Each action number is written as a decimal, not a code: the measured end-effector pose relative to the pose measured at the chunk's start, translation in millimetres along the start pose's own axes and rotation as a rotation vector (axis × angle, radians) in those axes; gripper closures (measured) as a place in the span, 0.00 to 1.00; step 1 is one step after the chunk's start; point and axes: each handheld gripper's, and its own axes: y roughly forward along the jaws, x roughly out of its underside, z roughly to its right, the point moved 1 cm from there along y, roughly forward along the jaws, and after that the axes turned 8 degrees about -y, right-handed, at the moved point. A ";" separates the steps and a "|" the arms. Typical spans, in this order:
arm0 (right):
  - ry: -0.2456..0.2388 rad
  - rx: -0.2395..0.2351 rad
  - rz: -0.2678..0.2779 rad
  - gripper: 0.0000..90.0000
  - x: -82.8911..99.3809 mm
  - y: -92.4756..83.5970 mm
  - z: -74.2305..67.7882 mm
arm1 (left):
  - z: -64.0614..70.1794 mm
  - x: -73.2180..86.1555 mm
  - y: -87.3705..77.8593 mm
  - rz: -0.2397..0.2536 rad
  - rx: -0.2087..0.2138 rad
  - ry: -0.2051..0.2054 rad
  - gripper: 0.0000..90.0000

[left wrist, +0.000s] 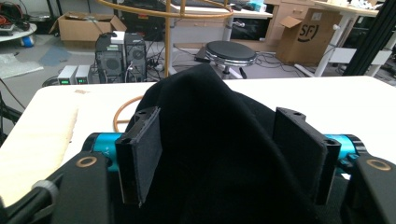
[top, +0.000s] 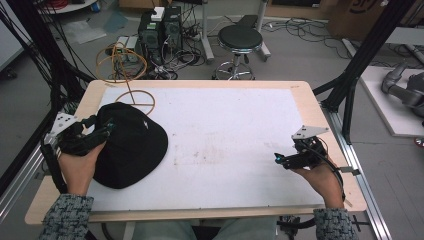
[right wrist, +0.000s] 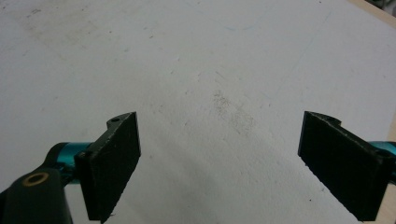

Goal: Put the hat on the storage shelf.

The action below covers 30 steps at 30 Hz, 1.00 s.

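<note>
Black, soft felt-like fabric hat (top: 131, 145), brimmed, lies on the left part of the white table mat (top: 225, 140), crown bulging up between the jaws of the left gripper (top: 97, 136). In the left gripper view the cloth (left wrist: 219, 140) fills the gap between both black pads (left wrist: 140, 154); the jaws stand fairly wide, and whether the pads press on the fabric or merely flank it I cannot tell. Likely step: getting hold of the hat's crown or brim edge.

To do it well, I judge: gather a real fold of cloth between the pads, not just the surface nap; close squarely so the fold does not squirm out to one side; lift only once the fabric bunches firmly.

Beyond the fingertips, just behind the hat: a thin orange-brown wire stand with a round ring base (top: 135, 100), upright rod rising from it (left wrist: 167, 42). Possibly where the hat goes.

Right gripper (top: 285, 160) is well apart from the hat, on the right part of the mat, pads (right wrist: 112, 163) spread wide with bare mat between them.

Containers: none on the table. Off the table, an open cardboard box (left wrist: 86, 25) sits on the floor; contents not visible.
</note>
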 end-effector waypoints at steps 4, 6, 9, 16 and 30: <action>-0.004 0.000 -0.001 0.14 0.6 0.3 -0.2 | 0.2 1.1 2.0 -0.003 0.000 -0.004 0.38; -0.001 -0.002 -0.006 0.14 1.1 -0.5 -0.4 | 0.4 1.8 2.8 -0.007 0.005 -0.001 0.41; 0.003 0.000 -0.004 0.14 2.0 -1.0 -0.1 | 0.9 2.0 3.1 -0.007 0.008 0.001 0.45; 0.005 0.000 -0.005 0.14 2.5 -1.0 -0.1 | 0.6 3.4 3.9 -0.012 0.019 0.009 0.53; 0.004 -0.004 -0.003 0.14 2.8 -0.7 0.6 | 1.4 3.4 3.7 -0.025 0.046 0.022 0.72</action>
